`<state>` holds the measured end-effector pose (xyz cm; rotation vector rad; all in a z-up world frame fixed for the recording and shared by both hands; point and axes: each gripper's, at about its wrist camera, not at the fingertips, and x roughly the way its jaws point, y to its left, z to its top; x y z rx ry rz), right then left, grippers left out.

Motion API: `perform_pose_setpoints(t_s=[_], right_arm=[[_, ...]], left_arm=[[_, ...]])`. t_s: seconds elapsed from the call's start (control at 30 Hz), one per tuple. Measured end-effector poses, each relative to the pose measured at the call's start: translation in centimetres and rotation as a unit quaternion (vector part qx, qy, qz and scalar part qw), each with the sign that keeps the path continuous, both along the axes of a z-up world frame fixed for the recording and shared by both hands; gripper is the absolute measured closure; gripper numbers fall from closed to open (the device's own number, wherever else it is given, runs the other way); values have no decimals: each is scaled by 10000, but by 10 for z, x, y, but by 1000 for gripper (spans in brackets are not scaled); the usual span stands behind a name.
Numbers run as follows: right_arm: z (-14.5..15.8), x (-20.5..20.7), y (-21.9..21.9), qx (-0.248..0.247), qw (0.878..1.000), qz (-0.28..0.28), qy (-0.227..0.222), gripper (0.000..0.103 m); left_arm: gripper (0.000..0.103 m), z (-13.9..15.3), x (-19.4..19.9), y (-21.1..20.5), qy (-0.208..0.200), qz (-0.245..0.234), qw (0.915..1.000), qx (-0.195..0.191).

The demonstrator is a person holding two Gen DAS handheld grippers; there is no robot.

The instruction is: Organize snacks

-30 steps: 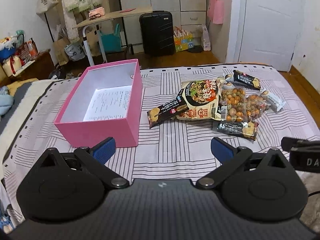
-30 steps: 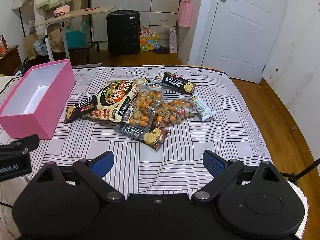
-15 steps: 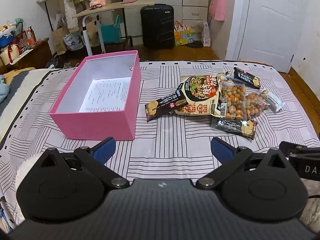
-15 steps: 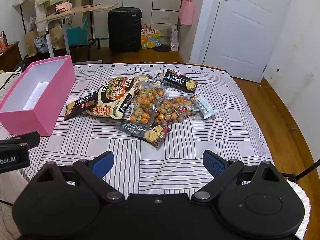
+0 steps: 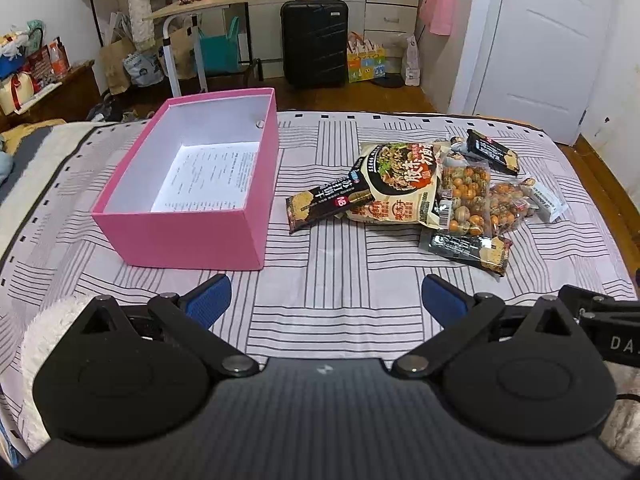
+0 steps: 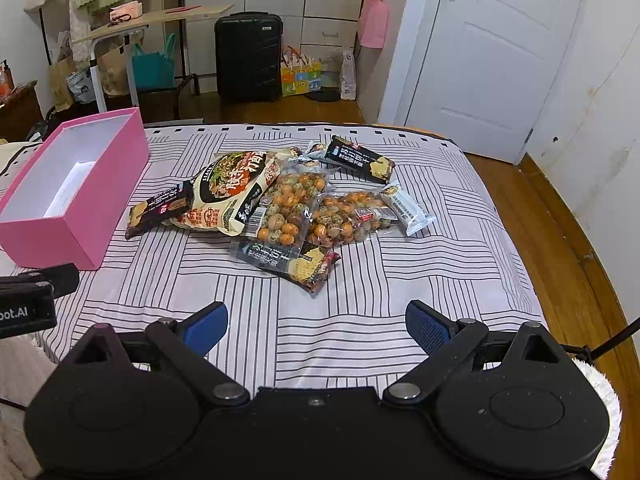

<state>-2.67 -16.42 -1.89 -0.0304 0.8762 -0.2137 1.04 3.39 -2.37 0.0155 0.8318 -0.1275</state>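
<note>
Seven or so snack packets, heaped on the striped bed (image 6: 360, 340), none yet in the pink box (image 5: 192, 236) just left of them. Left tongs (image 5: 324, 300) and right tongs (image 6: 316, 326): spread wide, holding nothing. Nearest, cracker pack (image 6: 290, 262): light, crinkly film, likely slippery (pinch a sealed end). Beyond, peanut bags (image 6: 294, 206): soft, shifting. Farthest, second cracker pack (image 6: 358, 158).

Box (image 5: 192, 236) left on bed (image 5: 340, 304); snack pile (image 5: 432, 196) right, w/ gap between.
</note>
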Motion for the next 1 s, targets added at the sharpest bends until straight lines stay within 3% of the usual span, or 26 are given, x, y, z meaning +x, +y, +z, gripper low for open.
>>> perform_pose_setpoints(t_s=[0.3,0.5,0.63,0.77,0.87,1.0], right_arm=[[-20,4,-4,118,9997,195,37,5],[-9,4,-9,189,9988,375,-255,5],[4,7,-10,89,9940,884,-634,5],[25,26,-15,-124,9793,1551,-1293,5],[30,54,-20,-39,9594,2267,-1678,5],[11,100,-19,260,9316,3385,-1295,6]], left_arm=[[0,-6,2,-4,13,143,9999,-29],[0,-4,2,-5,-95,101,9999,-35],[0,3,11,-3,-107,27,9998,-139],[2,20,38,-3,-184,-38,9995,-265],[3,27,69,-4,-106,171,9993,-319],[5,23,117,-3,433,222,9948,-890]])
